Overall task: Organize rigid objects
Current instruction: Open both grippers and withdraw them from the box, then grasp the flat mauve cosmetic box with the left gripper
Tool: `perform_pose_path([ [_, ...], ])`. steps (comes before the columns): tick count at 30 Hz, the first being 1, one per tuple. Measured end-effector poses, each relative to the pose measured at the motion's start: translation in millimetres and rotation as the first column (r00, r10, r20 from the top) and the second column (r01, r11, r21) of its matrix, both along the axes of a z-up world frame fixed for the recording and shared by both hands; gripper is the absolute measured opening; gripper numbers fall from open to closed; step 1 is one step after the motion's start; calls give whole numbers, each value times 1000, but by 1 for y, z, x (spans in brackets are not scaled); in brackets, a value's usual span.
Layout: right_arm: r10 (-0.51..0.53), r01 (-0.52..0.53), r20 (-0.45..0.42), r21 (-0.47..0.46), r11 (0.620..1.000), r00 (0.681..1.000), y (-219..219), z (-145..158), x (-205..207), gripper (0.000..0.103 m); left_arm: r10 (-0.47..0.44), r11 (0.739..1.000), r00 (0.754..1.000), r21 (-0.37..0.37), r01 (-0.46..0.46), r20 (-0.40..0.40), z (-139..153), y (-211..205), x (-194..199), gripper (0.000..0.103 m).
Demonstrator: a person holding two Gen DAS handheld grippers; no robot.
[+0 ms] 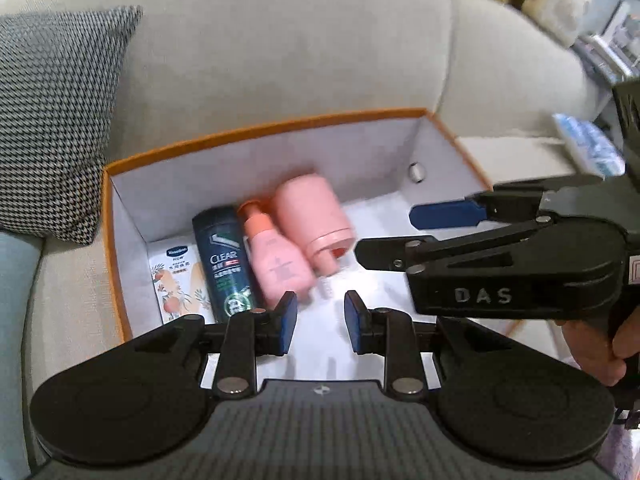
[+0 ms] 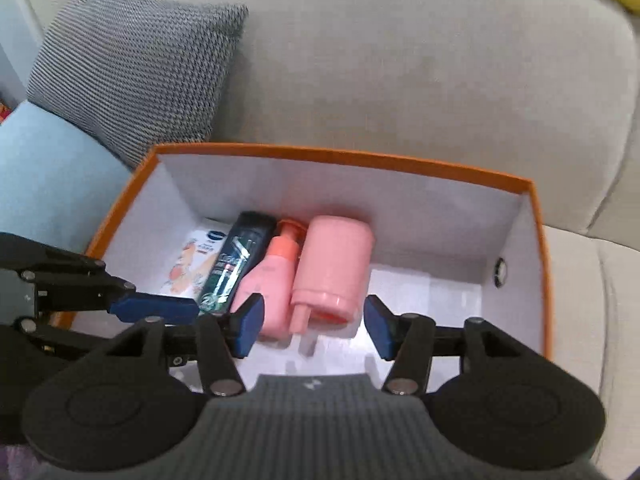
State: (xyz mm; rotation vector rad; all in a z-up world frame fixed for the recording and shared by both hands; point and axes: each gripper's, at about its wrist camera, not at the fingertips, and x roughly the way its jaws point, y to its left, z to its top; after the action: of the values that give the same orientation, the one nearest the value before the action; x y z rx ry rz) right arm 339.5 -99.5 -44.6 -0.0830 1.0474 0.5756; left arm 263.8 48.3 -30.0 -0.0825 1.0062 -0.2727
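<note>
An orange-rimmed box (image 1: 264, 124) (image 2: 344, 156) with white walls sits on a beige sofa. Inside, side by side on the left, lie a white Vaseline tube (image 1: 178, 276) (image 2: 192, 256), a dark Clear bottle (image 1: 226, 264) (image 2: 238, 260), a small pink pump bottle (image 1: 276, 260) (image 2: 272, 280) and a larger pink container (image 1: 314, 216) (image 2: 334, 264). My left gripper (image 1: 320, 320) is open and empty above the box's near side. My right gripper (image 2: 314, 324) is open and empty just short of the pink container; it also shows in the left wrist view (image 1: 396, 232).
A houndstooth cushion (image 1: 60, 120) (image 2: 136, 68) leans on the sofa back (image 1: 280, 48) (image 2: 420, 60) left of the box. A light blue cushion (image 2: 48, 176) lies at the far left. The box's right half shows bare white floor (image 2: 424, 292). Blue-white packaging (image 1: 588, 144) lies right of the sofa.
</note>
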Motion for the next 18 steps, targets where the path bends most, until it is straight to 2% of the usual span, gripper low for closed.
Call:
perform_pose_path([
  [5, -54, 50, 58, 66, 997, 997, -32, 29, -47, 58, 15, 997, 998, -71, -11, 58, 18, -1, -48, 32],
  [10, -128, 125, 22, 103, 987, 992, -65, 34, -101, 58, 16, 991, 998, -137, -9, 53, 17, -9, -93, 32],
  [16, -221, 219, 4, 106, 970, 975, -94, 23, -166, 57, -59, 990, 998, -129, 60, 13, -7, -37, -137, 32],
  [18, -249, 249, -13, 98, 964, 969, -101, 16, -183, 53, -96, 989, 995, -110, 95, -7, -19, -49, -149, 32],
])
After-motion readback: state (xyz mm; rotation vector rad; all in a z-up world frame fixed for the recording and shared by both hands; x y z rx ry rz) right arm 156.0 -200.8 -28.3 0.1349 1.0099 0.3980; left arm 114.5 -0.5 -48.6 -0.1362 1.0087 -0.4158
